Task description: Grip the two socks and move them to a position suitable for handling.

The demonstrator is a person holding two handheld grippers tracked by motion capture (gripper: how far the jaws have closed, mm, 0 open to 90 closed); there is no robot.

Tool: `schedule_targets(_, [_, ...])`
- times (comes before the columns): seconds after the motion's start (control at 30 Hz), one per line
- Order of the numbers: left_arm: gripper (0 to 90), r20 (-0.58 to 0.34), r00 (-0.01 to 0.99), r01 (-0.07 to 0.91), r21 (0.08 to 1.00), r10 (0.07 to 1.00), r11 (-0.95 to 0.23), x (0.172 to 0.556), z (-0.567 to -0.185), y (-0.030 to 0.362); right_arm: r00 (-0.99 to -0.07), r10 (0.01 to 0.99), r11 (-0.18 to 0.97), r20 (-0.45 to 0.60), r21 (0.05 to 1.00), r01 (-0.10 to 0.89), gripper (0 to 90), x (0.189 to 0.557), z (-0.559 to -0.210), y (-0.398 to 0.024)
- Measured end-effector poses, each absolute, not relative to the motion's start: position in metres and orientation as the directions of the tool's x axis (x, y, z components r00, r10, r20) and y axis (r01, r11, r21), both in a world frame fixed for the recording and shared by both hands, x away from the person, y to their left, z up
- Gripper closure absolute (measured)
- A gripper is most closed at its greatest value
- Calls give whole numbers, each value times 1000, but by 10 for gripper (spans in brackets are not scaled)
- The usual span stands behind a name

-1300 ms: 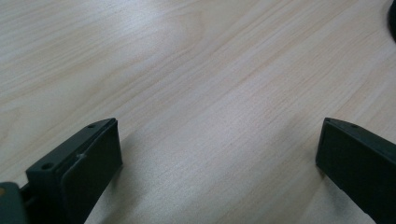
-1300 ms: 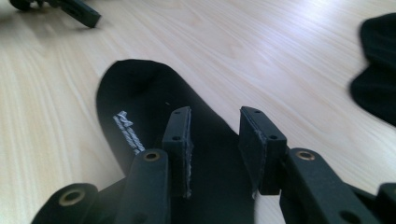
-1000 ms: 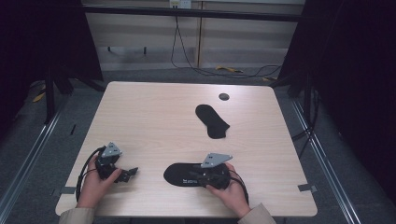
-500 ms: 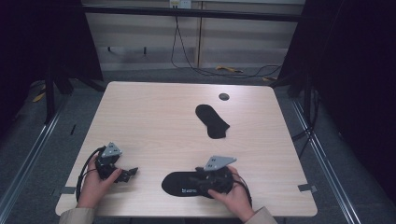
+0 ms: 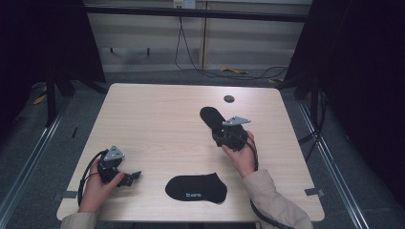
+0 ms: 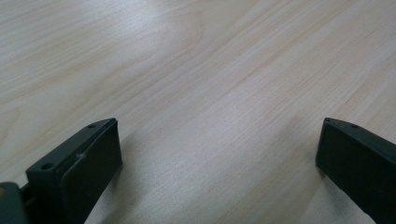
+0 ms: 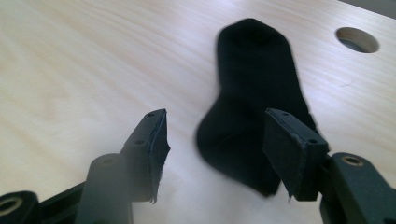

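The far sock [image 7: 257, 107] lies flat on the bench [image 5: 157, 119], its heel end framed by the right gripper [image 7: 215, 149], whose jaws have just been opening and hold nothing. One fabric edge should be pinched low, not the bench. The left gripper [image 6: 215, 154] is held wide open, empty.

socks [image 5: 197, 187] blk, wht logo | table [image 5: 157, 124] lt wood grain | tools [image 7: 215, 154] blk

Two black ankle socks lie flat on the table. The far sock [image 5: 212, 119] sits right of centre in the high view, lying diagonally, partly hidden. The near sock [image 5: 197, 187] lies crosswise at lower centre, small white lettering on it.
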State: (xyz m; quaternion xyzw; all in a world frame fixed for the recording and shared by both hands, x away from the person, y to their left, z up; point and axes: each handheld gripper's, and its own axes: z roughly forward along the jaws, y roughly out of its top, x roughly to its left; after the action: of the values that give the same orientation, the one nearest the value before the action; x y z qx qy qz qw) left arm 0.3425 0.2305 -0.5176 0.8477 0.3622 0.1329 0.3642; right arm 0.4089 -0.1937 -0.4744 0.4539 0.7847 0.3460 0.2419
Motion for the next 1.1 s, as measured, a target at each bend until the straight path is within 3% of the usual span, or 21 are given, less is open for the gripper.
schedule_targets(0.3, [0, -40, 702, 517, 715, 711, -470, 342, -518, 230, -410, 911, 315, -51, 729, 608, 357, 452, -487, -192])
schedule_targets(0.47, [0, -40, 703, 517, 715, 710, -471, 342, -518, 231, -327, 944, 198, 39, 726, 658, 373, 470, -497, -200])
schedule_targets(0.6, [0, -40, 704, 517, 713, 709, -474, 341, -518, 231, -351, 936, 256, -12, 707, 659, 396, 472, -503, -197])
schedule_targets(0.67, [0, -39, 704, 516, 713, 709, -474, 341, -518, 231, -353, 936, 248, -7, 724, 644, 497, 471, -505, -197])
schedule_targets(0.73, [0, -36, 706, 514, 713, 707, -477, 341, -518, 231, -379, 926, 268, -8, 722, 638, 717, 469, -504, -196])
schedule_targets(0.77, [0, -36, 706, 514, 713, 707, -477, 341, -518, 231, -379, 926, 268, -8, 722, 638, 717, 469, -504, -196])
schedule_targets(0.8, [0, -36, 706, 514, 713, 707, -477, 341, -518, 231, -397, 918, 285, -7, 709, 645, 798, 468, -501, -196])
schedule_targets(0.97, [0, -36, 707, 514, 712, 706, -478, 341, -517, 231, -448, 894, 306, -6, 737, 602, 833, 460, -493, -197])
schedule_targets(1.1, [0, -38, 706, 515, 712, 707, -477, 341, -517, 231, -551, 834, 369, -26, 768, 523, 837, 442, -476, -190])
